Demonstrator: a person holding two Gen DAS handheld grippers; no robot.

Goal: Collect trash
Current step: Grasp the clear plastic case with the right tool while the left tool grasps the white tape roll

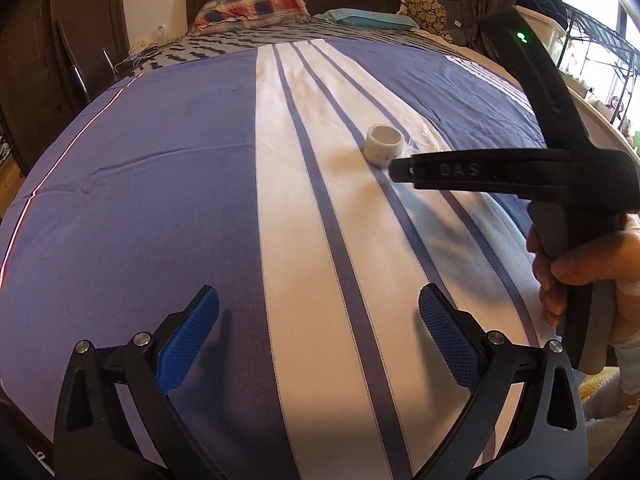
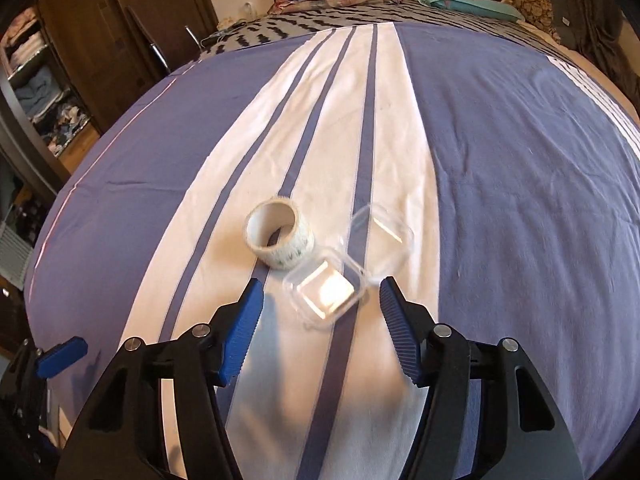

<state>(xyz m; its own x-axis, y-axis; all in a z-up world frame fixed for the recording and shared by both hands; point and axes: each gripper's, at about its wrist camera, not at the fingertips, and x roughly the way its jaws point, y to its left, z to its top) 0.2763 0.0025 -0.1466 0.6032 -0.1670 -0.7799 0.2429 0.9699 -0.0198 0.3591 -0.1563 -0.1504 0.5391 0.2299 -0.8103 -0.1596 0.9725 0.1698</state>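
We read the scene from the left side across to the right. Our left gripper (image 1: 318, 314) hovers over the blue bedspread with white stripes (image 1: 168, 184), its blue pads spread wide with nothing between them; the trash lies well ahead of it and to its right. Further right, the white roll of tape with a faint printed pattern (image 2: 279, 239) stands on its edge-face on a white stripe, just ahead and left of our right gripper (image 2: 320, 302). Touching or nearly touching the roll's right side sits the small clear plastic hinged box, open like a clamshell (image 2: 346, 266), its near half lying just ahead of and between the right gripper's blue fingertips (image 2: 394, 308). That gripper stands partly spread and empty, neither pad touching the box. We judge the box to be the piece about to be taken. The risk is plain: the thin, slick plastic may squirt out or flex shut as the pads close, the soft bedding may let it tilt away, and the left pad could nudge the tape roll and set it rolling.
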